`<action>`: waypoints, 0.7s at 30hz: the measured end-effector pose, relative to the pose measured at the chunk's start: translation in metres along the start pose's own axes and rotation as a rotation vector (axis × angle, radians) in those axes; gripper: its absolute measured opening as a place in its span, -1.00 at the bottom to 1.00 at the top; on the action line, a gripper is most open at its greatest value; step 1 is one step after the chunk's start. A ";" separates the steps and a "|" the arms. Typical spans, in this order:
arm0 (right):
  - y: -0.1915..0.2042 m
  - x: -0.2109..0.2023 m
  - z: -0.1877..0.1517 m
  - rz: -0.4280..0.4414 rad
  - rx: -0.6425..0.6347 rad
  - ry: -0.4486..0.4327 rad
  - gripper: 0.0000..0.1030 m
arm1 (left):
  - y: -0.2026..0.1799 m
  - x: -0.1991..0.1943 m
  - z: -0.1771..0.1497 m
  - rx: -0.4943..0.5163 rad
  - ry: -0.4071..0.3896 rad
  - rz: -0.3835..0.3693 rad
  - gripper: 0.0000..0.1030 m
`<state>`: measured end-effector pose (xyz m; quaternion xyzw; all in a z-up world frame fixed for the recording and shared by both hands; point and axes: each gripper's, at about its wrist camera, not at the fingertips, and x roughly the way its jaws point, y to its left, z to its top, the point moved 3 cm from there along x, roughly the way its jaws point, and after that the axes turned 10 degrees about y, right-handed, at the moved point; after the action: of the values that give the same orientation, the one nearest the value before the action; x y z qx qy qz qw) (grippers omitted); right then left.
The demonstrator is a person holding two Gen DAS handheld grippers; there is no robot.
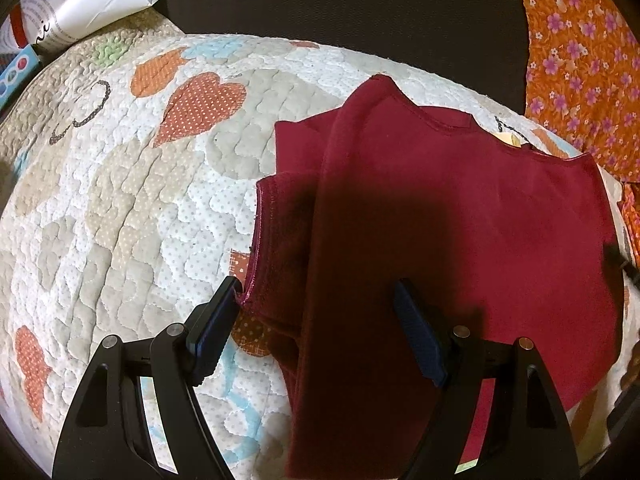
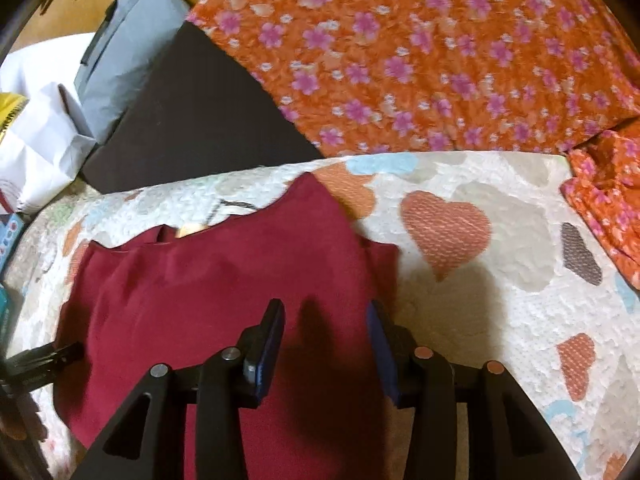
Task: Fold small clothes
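Left wrist view: maroon top (image 1: pixel 460 220) lies flat on the heart-print quilt (image 1: pixel 120 200), one side already folded in, long axis running away from the camera. Left hand-held gripper (image 1: pixel 320 320) is spread wide over its near-left sleeve edge, so it looks nearest. Right hand-held gripper (image 2: pixel 326 332) hovers wide open over the right edge, holding nothing.
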<state>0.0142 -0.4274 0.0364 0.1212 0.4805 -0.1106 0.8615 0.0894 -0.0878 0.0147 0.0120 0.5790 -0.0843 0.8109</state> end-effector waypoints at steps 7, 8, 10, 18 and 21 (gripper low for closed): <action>-0.014 -0.004 -0.013 0.017 0.048 0.021 -0.15 | -0.002 -0.007 -0.001 0.012 -0.017 0.015 0.52; -0.011 -0.012 -0.014 0.020 0.038 0.004 -0.15 | -0.002 -0.008 -0.001 0.011 -0.018 0.011 0.52; -0.004 -0.023 -0.017 0.039 0.013 -0.020 -0.15 | -0.003 -0.011 -0.002 0.015 -0.024 0.012 0.52; 0.036 -0.030 -0.040 0.113 -0.088 0.000 -0.15 | -0.002 -0.021 -0.005 0.016 -0.041 0.012 0.52; 0.044 -0.013 -0.052 0.098 -0.109 0.052 -0.14 | -0.001 -0.023 -0.006 0.015 -0.042 0.008 0.52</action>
<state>-0.0210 -0.3685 0.0257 0.1000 0.5015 -0.0389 0.8585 0.0763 -0.0854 0.0344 0.0186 0.5612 -0.0856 0.8230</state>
